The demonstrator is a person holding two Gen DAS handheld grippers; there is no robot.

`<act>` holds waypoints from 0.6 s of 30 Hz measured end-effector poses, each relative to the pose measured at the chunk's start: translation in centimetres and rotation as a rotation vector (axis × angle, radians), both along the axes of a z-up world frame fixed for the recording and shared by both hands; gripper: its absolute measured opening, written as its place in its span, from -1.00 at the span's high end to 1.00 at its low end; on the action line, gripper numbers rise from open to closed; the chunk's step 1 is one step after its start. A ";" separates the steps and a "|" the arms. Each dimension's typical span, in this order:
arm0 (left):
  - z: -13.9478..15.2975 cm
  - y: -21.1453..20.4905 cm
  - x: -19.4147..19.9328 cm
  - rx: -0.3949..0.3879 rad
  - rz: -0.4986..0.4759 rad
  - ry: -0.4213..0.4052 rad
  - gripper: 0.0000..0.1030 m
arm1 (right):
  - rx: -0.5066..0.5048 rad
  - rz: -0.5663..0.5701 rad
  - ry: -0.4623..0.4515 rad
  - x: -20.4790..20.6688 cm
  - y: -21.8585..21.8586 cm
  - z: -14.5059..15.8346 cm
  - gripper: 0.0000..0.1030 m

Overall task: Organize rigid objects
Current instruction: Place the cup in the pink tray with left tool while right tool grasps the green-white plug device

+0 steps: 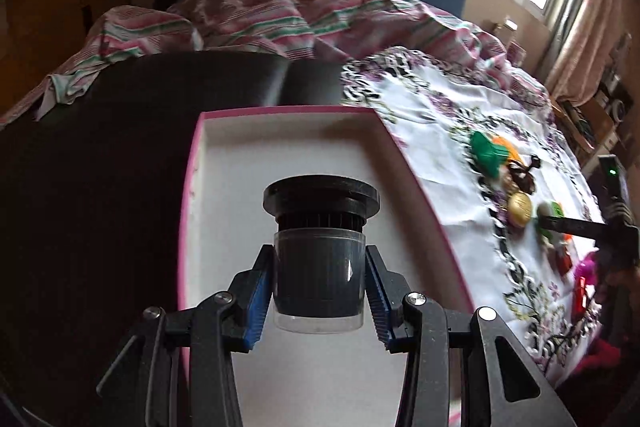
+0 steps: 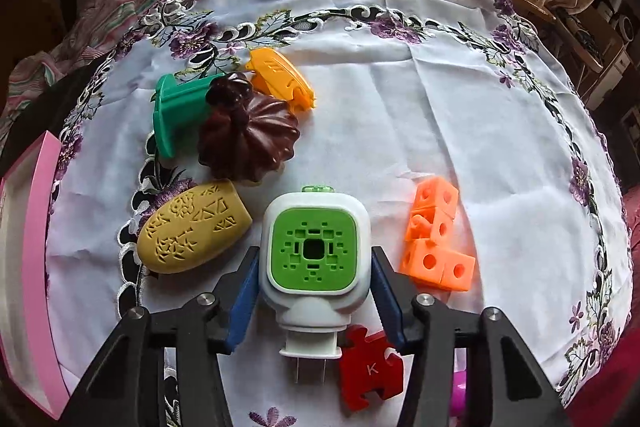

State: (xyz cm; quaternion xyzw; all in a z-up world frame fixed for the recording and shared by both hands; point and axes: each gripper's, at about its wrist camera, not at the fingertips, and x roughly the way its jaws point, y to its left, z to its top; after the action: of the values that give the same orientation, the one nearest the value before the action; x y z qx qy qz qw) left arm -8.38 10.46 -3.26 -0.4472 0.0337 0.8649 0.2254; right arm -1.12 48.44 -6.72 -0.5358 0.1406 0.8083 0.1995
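**Left hand-held gripper carries a dark jar over the pink tray; right one straddles the plug-in device**

The left hand-held gripper (image 1: 319, 291) is clenched on a dark cylindrical jar with a black ribbed cap and a clear plastic sleeve (image 1: 320, 251), its blue-padded fingers (image 1: 256, 301) pressing both sides of the body. The jar sits above the white floor of a shallow pink-rimmed cardboard tray (image 1: 280, 115); whether its cap touches the floor cannot be told. The tray lies partly on a dark surface (image 1: 100, 167) and beside a white tablecloth embroidered with purple flowers (image 1: 432, 131).

In the right wrist view, the right hand-held gripper (image 2: 314, 291) is spread wide, one finger on each side of a white plug-in device with a green perforated square face (image 2: 314, 251). A narrow gap shows on both sides, so the device lies released on the cloth (image 2: 400, 99), its metal prongs pointing toward the camera.

Around it lie a tan oval block with carved patterns (image 2: 194, 227) just to the left, a dark brown fluted plastic mould (image 2: 248, 135) beyond, touching a green plastic cylinder with a flange (image 2: 180, 109) and just beside a yellow-orange plastic clip-like piece (image 2: 280, 77). To the right sits a cluster of orange linked cubes with round holes (image 2: 436, 239). A red puzzle piece marked K (image 2: 370, 367) lies near the prongs. The tray's pink edge (image 2: 34, 247) shows at far left.
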 end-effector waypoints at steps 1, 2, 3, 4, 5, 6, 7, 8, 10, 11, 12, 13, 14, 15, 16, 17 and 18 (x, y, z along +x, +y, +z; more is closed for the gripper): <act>-0.1 -0.1 -0.4 -0.011 0.009 0.004 0.15 | -0.002 -0.001 0.000 0.0 0.0 0.0 -0.03; -0.2 -0.3 -0.9 -0.020 0.019 0.004 0.15 | -0.002 0.000 -0.001 0.0 0.0 0.0 -0.03; -0.3 -0.6 -1.6 -0.021 0.026 0.001 0.15 | -0.003 0.000 -0.001 0.0 0.0 -0.1 -0.03; -0.4 -0.7 -2.2 -0.023 0.031 -0.003 0.15 | -0.006 0.002 -0.003 -0.1 -0.1 -0.2 -0.03; -0.5 -0.8 -3.0 -0.030 0.038 -0.008 0.15 | -0.009 0.004 -0.009 -0.1 -0.2 -0.3 -0.03; -0.5 -0.8 -3.7 -0.035 0.044 -0.010 0.15 | -0.012 0.006 -0.015 -0.2 -0.3 -0.5 -0.02; -0.7 -0.7 -4.5 -0.042 0.049 -0.012 0.15 | -0.016 0.007 -0.023 -0.3 -0.3 -0.6 -0.02; -0.8 -0.7 -5.2 -0.049 0.054 -0.014 0.15 | -0.021 0.006 -0.029 -0.3 -0.3 -0.8 -0.02; -1.0 -0.3 -6.4 -0.071 0.063 -0.010 0.15 | -0.020 0.006 -0.027 -0.3 -0.5 -0.9 -0.02; -1.1 -0.1 -7.0 -0.083 0.064 -0.007 0.15 | -0.021 0.004 -0.027 -0.3 -0.5 -0.9 -0.02; -1.2 0.1 -7.5 -0.095 0.066 -0.005 0.15 | -0.021 0.004 -0.027 -0.3 -0.6 -1.0 -0.02; -1.4 0.4 -8.0 -0.107 0.067 -0.001 0.15 | -0.018 0.006 -0.026 -0.3 -0.6 -1.0 -0.02; -1.4 0.6 -8.4 -0.111 0.065 0.002 0.15 | -0.011 0.007 -0.028 -0.3 -0.6 -1.0 -0.01; -1.6 0.9 -8.8 -0.118 0.064 0.008 0.14 | -0.005 0.010 -0.031 -0.3 -0.6 -1.0 -0.01; -1.8 1.0 -9.1 -0.125 0.068 0.012 0.14 | -0.002 0.012 -0.032 -0.4 -0.6 -1.0 -0.01; -2.0 1.2 -9.4 -0.133 0.073 0.012 0.14 | 0.001 0.014 -0.033 -0.4 -0.6 -1.0 -0.01; -2.1 1.3 -9.7 -0.138 0.076 0.010 0.14 | 0.005 0.017 -0.035 -0.4 -0.6 -1.0 -0.01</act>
State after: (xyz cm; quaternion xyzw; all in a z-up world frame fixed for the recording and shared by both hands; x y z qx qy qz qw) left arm -18.12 11.79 -5.40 -0.4582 0.0773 0.8707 0.1608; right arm -1.48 47.84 -7.68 -0.5504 0.1307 0.8009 0.1963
